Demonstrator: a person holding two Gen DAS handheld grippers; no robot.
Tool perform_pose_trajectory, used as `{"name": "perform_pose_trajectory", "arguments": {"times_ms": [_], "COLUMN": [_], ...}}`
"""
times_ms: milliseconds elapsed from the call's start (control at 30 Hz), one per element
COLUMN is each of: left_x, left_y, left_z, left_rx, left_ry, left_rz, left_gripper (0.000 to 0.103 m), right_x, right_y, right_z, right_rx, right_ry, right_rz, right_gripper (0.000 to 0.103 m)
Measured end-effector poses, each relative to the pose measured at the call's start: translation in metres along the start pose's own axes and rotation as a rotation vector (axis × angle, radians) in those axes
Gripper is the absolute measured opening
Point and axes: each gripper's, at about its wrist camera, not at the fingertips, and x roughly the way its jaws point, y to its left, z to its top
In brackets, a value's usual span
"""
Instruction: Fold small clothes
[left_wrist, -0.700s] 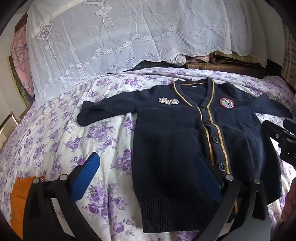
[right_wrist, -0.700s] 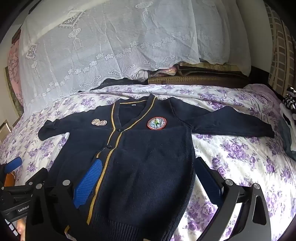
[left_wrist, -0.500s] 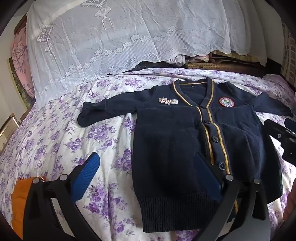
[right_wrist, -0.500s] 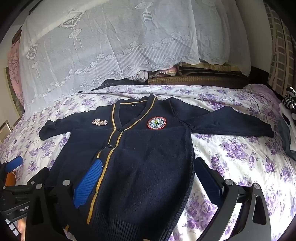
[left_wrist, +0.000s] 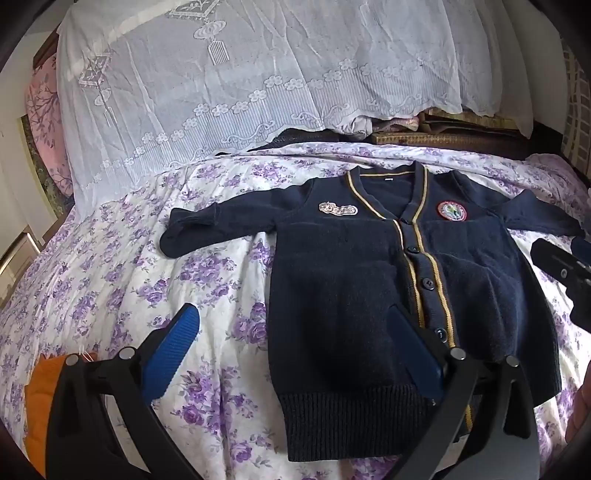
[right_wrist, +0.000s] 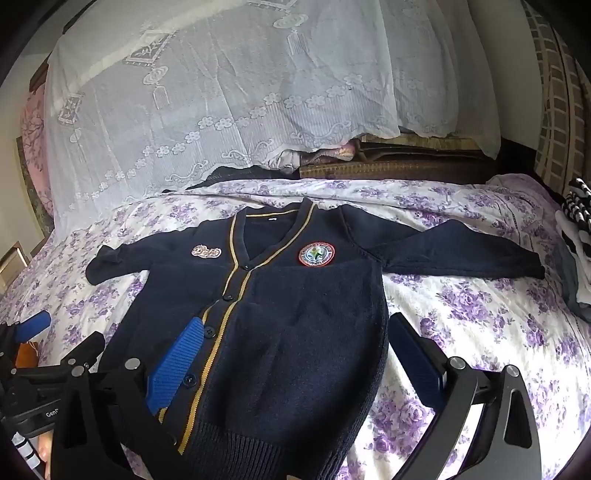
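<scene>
Left tool (left_wrist: 291, 354), right tool (right_wrist: 295, 362) both released, empty, over cardigan (left_wrist: 369, 295) hem near bed (left_wrist: 110, 277) front edge. My worry: pinching bedsheet with knit, dragging folds crooked.

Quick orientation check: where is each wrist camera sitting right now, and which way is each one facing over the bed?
Left wrist: behind the open left gripper, angled down over the cardigan's hem and left half; right gripper's tip shows.
Right wrist: behind the open right gripper, angled down over the cardigan's right half; left gripper shows.
Shared: cardigan, floral bedsheet, lace cover.
</scene>
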Motion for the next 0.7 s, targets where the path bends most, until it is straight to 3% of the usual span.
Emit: {"name": "perform_pose_trajectory", "arguments": {"times_ms": [700], "left_x": [0.003], "left_y": [0.0011], "left_z": [-0.0008], "left_rx": [-0.008], "left_ry": [0.013], "left_rz": [0.002], "left_gripper": [0.099], "right_x": [0.0004], "right_y": [0.0002], "right_z": [-0.0015], "right_rx": [0.002], "right_ry": [0.002], "right_rz": [0.003], "right_gripper": [0.1]}}
